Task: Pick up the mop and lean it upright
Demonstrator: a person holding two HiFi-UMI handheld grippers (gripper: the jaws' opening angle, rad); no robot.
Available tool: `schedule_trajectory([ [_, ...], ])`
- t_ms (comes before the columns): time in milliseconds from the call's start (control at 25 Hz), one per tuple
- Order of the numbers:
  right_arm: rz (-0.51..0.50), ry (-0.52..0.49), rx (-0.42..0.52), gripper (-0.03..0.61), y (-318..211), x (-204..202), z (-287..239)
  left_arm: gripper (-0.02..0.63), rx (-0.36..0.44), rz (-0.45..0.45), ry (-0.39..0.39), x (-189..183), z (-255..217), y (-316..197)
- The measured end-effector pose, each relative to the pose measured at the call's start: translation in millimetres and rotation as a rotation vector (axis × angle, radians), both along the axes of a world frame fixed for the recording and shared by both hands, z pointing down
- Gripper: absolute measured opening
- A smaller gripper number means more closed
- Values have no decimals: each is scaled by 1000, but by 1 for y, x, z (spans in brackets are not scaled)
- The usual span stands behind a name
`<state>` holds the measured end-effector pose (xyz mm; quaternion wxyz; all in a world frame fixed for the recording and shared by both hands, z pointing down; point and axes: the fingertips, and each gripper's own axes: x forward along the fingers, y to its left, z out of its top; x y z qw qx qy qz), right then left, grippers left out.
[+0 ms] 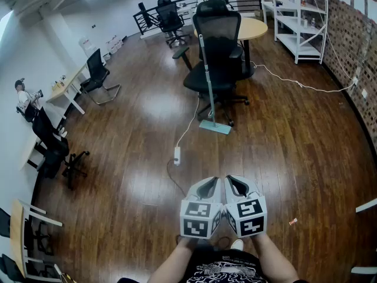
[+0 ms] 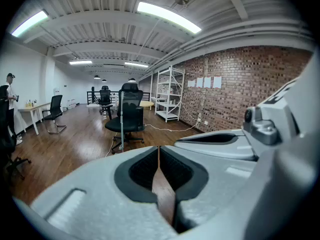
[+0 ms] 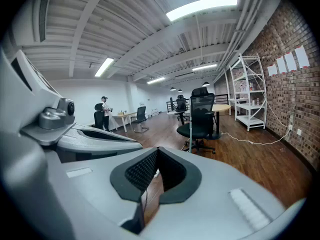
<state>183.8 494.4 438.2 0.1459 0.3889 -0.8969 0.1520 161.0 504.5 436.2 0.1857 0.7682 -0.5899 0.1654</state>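
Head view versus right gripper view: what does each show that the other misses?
Head view only: the mop head flat on the floor, and the person's forearms. Right gripper view only: ceiling lights, and the right tool with its jaws together, nothing between them. Both: the mop leaning upright against the black chair, and the white shelf.

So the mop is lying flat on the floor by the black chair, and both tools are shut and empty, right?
Not flat: the head view shows the mop standing upright, leaning on the black chair. The left tool and right tool are indeed shut and empty.
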Motion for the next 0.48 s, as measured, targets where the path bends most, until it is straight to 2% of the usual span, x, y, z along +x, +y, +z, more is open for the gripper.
schedule_trajectory([
  [200,-3,-1,-6,2,-17,9,7,3,0,13,1,15,4,-19],
  [480,0,19,-22,2,-68,-5,22,3,-18,11,23,0,20,-69],
])
